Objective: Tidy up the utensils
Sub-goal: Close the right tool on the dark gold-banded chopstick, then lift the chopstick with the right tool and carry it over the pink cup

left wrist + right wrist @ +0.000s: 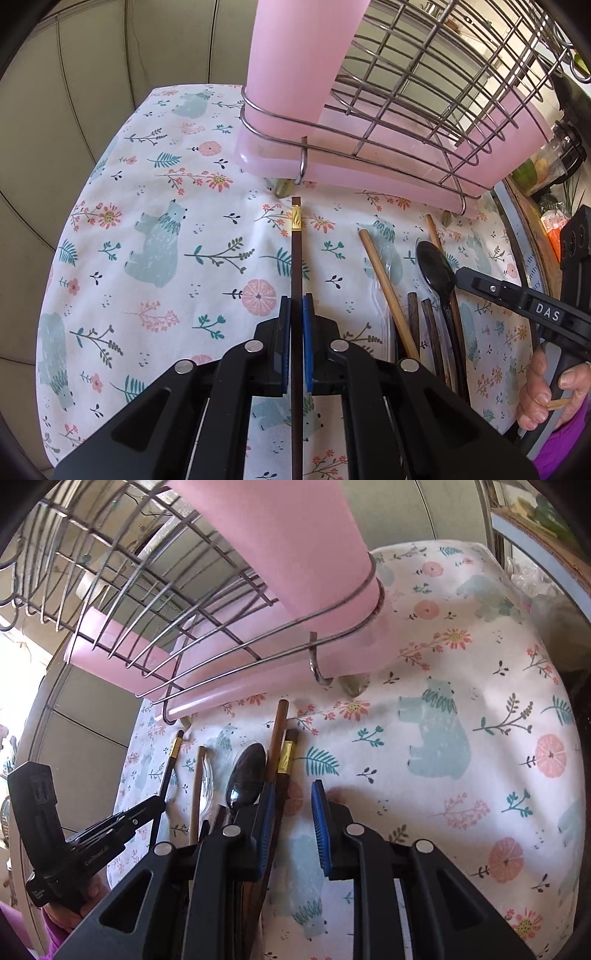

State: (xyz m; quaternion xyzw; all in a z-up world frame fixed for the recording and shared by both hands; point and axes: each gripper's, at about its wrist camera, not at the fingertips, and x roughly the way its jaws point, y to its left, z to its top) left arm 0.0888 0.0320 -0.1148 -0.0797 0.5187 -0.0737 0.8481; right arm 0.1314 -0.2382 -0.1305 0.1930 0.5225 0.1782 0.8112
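Note:
My left gripper (295, 306) is shut on a dark chopstick with a gold band (296, 258), held above the cloth and pointing at the pink utensil cup (291, 62) in the wire dish rack (424, 85). The held chopstick also shows at the left of the right wrist view (170, 764). My right gripper (293, 805) is open above a pile of utensils: a black spoon (245, 775), a second gold-banded dark chopstick (286, 760), bamboo chopsticks (277, 734) and a clear plastic spoon (207, 786). The pile also shows in the left wrist view (424, 295).
A floral bear-print cloth (155, 229) covers the table. The rack stands on a pink drip tray (369, 173) at the back. Jars and plants (546, 166) sit beyond the table's right edge. The wall is tiled.

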